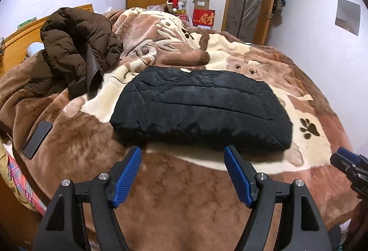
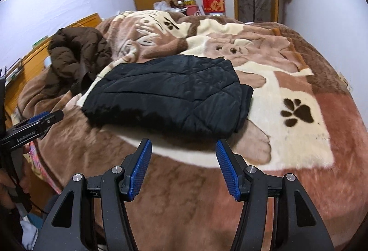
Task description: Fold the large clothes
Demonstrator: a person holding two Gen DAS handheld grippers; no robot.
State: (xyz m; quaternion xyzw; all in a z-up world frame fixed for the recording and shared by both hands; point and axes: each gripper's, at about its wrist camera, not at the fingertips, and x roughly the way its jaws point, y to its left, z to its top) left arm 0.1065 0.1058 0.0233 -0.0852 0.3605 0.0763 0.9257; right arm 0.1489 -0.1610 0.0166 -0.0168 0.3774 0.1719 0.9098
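Two jackets lie on the bed, which is covered by a plush fleece blanket (image 1: 230, 50) printed with cream and brown cartoon animals and dark paw prints. The black quilted jacket (image 1: 202, 110), smooth and slightly shiny with stitched seams, is folded into a thick rounded rectangle in the middle of the bed, nearer the front edge. The brown puffer jacket (image 1: 76, 48), matte and lumpy, sits in an unfolded heap toward the bed's far left corner, apart from the black one. A flat black phone (image 1: 38, 139) rests near the left edge.

The left tool (image 1: 182, 152) hangs above the blanket just short of the black jacket's near edge, its ribbed blue pads spread wide and holding nothing. The right tool (image 2: 184, 145) hangs likewise, spread wide and empty, before the same edge.
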